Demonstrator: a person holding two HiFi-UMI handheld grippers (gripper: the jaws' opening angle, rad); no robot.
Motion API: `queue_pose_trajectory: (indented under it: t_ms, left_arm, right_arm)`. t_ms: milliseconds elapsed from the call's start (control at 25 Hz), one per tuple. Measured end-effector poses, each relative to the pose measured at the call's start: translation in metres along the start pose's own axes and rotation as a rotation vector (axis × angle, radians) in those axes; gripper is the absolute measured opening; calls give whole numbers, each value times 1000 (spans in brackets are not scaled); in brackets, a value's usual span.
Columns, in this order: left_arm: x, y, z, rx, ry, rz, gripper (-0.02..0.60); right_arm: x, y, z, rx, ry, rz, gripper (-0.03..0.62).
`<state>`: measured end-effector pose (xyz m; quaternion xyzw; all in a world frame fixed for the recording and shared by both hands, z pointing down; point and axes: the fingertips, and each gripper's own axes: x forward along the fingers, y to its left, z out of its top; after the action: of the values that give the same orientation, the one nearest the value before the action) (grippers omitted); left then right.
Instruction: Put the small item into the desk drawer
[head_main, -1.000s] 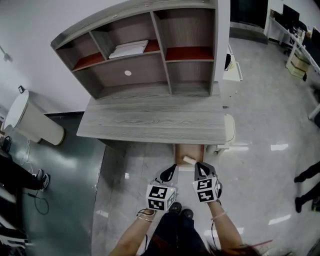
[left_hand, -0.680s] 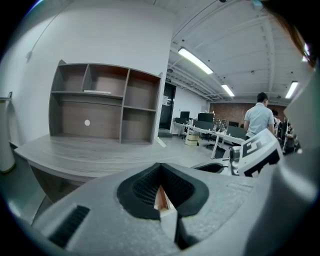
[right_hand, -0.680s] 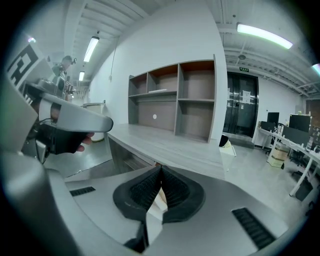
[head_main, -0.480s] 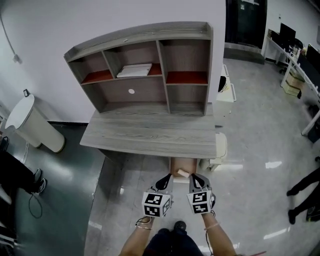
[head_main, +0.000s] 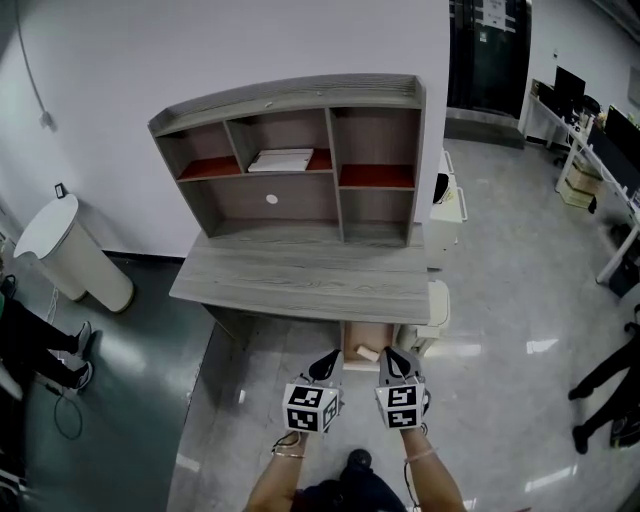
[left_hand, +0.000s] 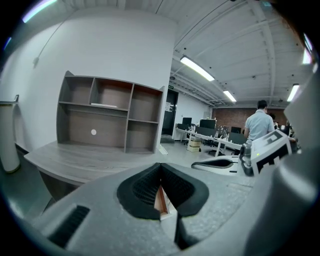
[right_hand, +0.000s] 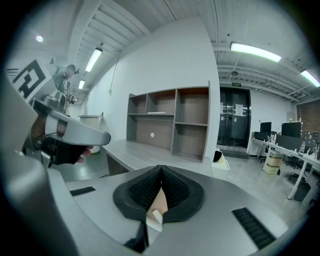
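Observation:
Under the grey desk (head_main: 300, 275) the wooden drawer (head_main: 352, 338) stands pulled out. A small pale item (head_main: 368, 352) lies inside it. My left gripper (head_main: 327, 358) hangs over the drawer's left edge, and my right gripper (head_main: 393, 355) over its right edge, just beside the item. In the left gripper view the left gripper (left_hand: 160, 165) is shut, its pads meeting with nothing held. The right gripper (right_hand: 161, 167) is likewise shut and empty in the right gripper view. The drawer and the pale item (right_hand: 156, 218) show below through the slot behind its pads.
A grey hutch (head_main: 300, 160) with open shelves stands on the desk, a white sheet (head_main: 280, 158) on one shelf. A white bin (head_main: 70, 250) stands at the left, a white cabinet (head_main: 445, 200) at the desk's right. People's legs (head_main: 600, 385) show at the right edge.
Both grippers have risen and drawn back from the drawer, still shut. The desk and hutch sit lower and smaller in the head view. The item stays in the drawer.

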<state>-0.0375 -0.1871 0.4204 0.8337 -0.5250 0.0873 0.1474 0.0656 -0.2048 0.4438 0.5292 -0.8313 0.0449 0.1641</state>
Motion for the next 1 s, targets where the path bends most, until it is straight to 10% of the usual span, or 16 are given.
queue_pose_trajectory:
  t_ms: [1000]
  left_arm:
    - [-103, -33, 53, 78, -136, -111, 15]
  right_arm:
    - [-102, 50, 71, -28, -146, -101, 2]
